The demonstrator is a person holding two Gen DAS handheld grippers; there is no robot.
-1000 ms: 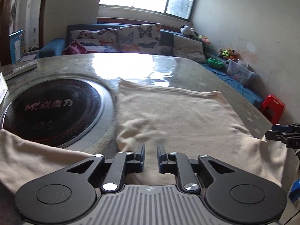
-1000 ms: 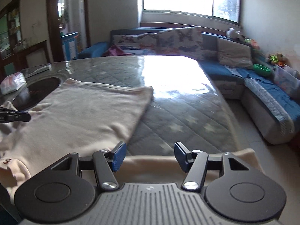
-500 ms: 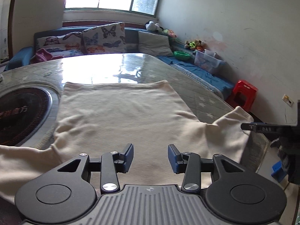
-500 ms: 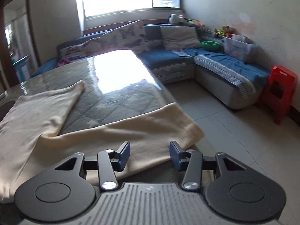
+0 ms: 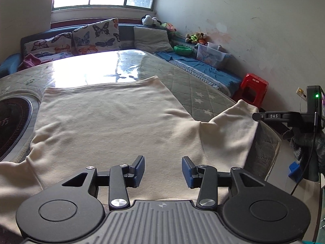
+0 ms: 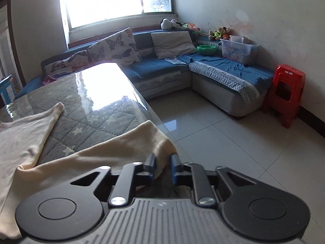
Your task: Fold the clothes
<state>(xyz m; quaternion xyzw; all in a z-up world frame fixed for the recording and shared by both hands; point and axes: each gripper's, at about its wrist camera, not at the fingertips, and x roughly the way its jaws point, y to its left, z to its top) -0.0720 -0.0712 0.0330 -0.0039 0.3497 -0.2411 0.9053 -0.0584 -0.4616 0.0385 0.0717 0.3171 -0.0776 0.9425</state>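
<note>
A cream long-sleeved garment (image 5: 111, 118) lies spread flat on the quilted, glass-topped table (image 5: 203, 95). My left gripper (image 5: 163, 162) hovers open over its near edge, nothing between the pads. The right sleeve (image 5: 233, 130) stretches toward the table's right edge, where my right gripper (image 5: 256, 116) meets its cuff. In the right wrist view the sleeve (image 6: 121, 148) runs across the table corner, and my right gripper (image 6: 163, 158) has its jaws closing tight on the cuff end. The garment's body (image 6: 20, 134) lies further left.
A round black hob (image 5: 10, 126) is set into the table at the left, partly under the garment. A blue corner sofa (image 6: 213, 69) with cushions lines the far walls. A red stool (image 6: 288, 93) stands by the right wall. Tiled floor (image 6: 233, 142) lies beyond the table edge.
The right gripper swung right along the sleeve to its cuff and its jaws closed on it. The left gripper shifted right over the garment, and its jaws widened.
</note>
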